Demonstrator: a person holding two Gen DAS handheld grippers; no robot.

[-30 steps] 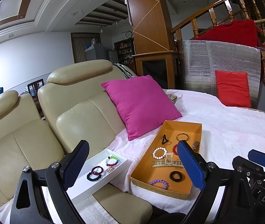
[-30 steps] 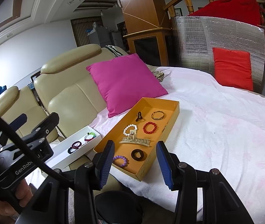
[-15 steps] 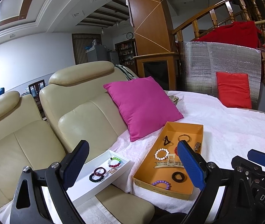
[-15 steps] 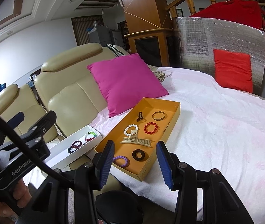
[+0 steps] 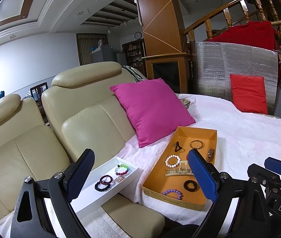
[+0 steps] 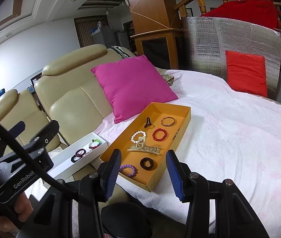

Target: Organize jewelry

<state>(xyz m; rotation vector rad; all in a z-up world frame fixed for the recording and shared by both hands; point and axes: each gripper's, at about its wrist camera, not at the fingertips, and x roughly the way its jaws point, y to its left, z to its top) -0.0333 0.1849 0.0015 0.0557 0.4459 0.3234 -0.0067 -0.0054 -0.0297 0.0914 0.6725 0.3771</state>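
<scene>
Left tongs: my left gripper [image 5: 140, 175] hangs in the air in front of the sofa, jaws spread wide, nothing between them.
Right tongs: my right gripper [image 6: 143, 173] hovers at the near end of the orange tray, jaws wide apart and holding nothing.
Orange tray: the orange tray [image 6: 182, 128] lies on the white blanket [image 6: 229, 134], its far end just beside the pink cushion [image 6: 132, 83].
Inside the orange tray: a purple bead bracelet [image 6: 128, 170] and a black ring [image 6: 147, 163] sit nearest to me; a beige hair claw [image 6: 144, 147] lies across the middle; a white bead bracelet [image 6: 138, 135] and a red bead bracelet [image 6: 159, 134] sit behind it; a black clip [image 6: 148, 122] and a gold bangle [image 6: 168, 121] are at the far end.
By the right wall of the tray: a small brown piece [image 5: 210, 155], too small for me to name.
White tray: the white tray [image 5: 92, 188] rests on the sofa seat [image 5: 132, 216], left of the orange tray and apart from it.
Inside the white tray: a dark bead bracelet [image 5: 102, 186] touching a maroon hair tie [image 5: 106, 179], a multicoloured bead bracelet [image 5: 122, 169], and a small gold trinket [image 5: 120, 178] between them.
Background: a red cushion [image 6: 246, 73] leans on a silver foil panel [image 6: 209, 39].
</scene>
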